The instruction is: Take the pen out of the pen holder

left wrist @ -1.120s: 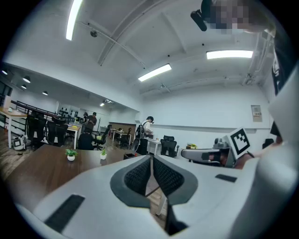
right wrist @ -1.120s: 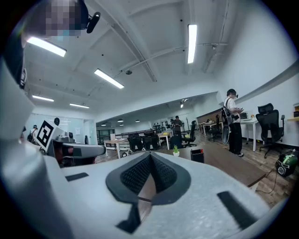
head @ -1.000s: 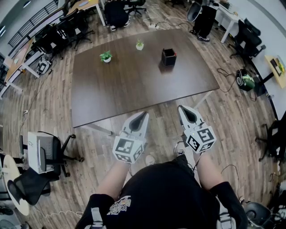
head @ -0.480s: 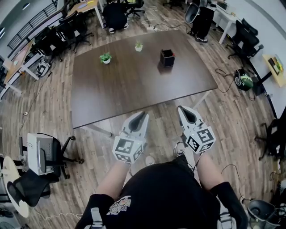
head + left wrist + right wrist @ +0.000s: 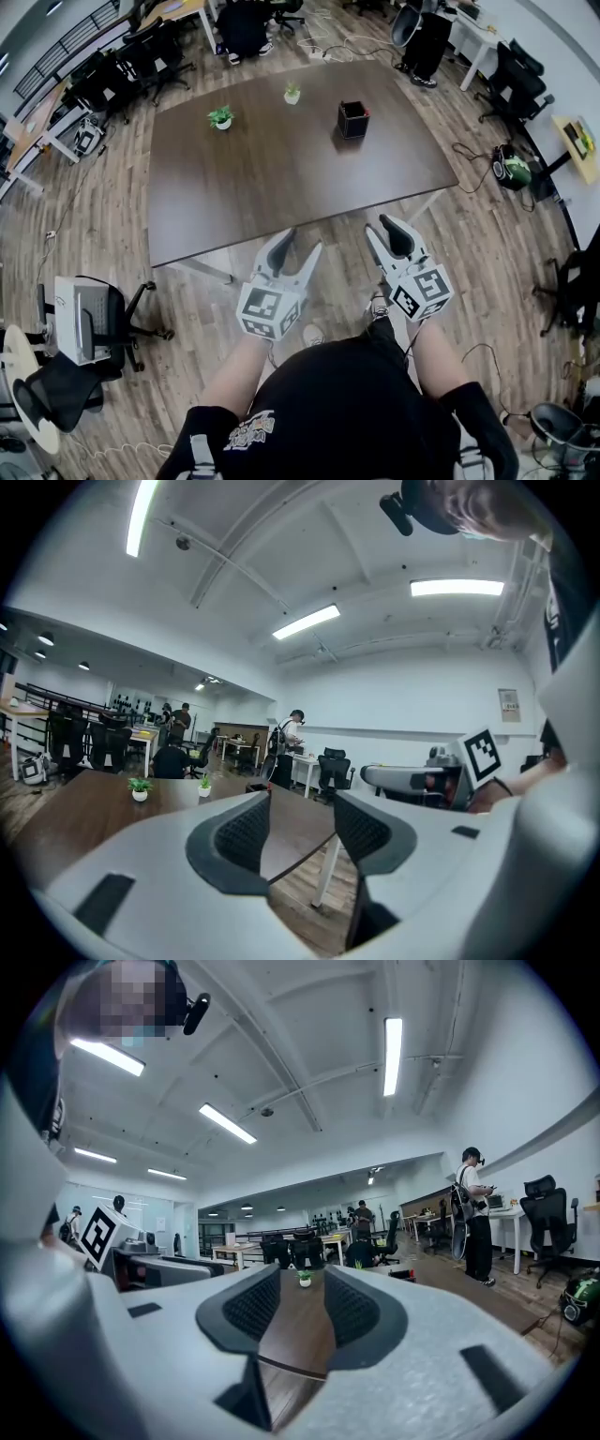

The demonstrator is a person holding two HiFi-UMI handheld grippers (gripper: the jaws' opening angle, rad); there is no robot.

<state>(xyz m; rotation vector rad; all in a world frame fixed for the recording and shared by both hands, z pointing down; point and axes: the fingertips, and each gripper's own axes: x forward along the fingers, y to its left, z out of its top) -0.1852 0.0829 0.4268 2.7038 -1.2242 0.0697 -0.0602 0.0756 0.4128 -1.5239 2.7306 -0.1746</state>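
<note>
Dark brown table carries, from the left, a white pot holding a green plant, a second small potted plant, then the black pen holder toward the far right; a red tip shows at its rim. My left tongs and right tongs are opening, both empty, well apart from it.

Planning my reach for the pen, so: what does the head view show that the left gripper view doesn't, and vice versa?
Head view only: the table's whole top and a green object on the floor. Left gripper view only: ceiling lights. Both: the pen holder, a leafy plant, a smaller plant, and the left claw and right claw, each opening with nothing between its jaws.
</note>
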